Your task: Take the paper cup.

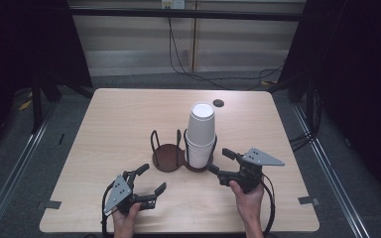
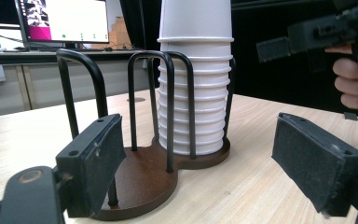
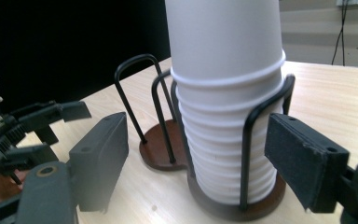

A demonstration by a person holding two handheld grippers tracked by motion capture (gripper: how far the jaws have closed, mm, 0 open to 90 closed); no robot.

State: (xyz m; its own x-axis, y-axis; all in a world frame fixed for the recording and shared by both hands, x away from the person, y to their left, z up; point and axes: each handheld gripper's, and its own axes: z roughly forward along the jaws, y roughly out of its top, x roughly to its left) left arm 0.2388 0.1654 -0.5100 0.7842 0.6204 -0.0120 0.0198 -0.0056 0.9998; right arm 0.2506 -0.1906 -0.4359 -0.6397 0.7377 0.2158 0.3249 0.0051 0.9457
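Note:
A tall stack of white paper cups [image 1: 200, 134] stands upside down in the right ring of a dark two-ring wire holder [image 1: 167, 158] at the table's middle. The holder's left ring is empty. My left gripper [image 1: 151, 179] is near the front edge, left of the holder, open with nothing between its pads [image 2: 93, 158]; ahead of it are the holder [image 2: 140, 175] and the cups [image 2: 193, 93]. My right gripper [image 1: 222, 162] is just right of the stack, also open. Its pads [image 3: 303, 158] stand in front of the cups [image 3: 223, 93], apart from them.
The wooden table [image 1: 129, 119] has a small dark round hole [image 1: 218, 103] behind the cups. Cables run over the floor beyond the far edge. A lit monitor [image 2: 65, 18] stands in the background of the left gripper view.

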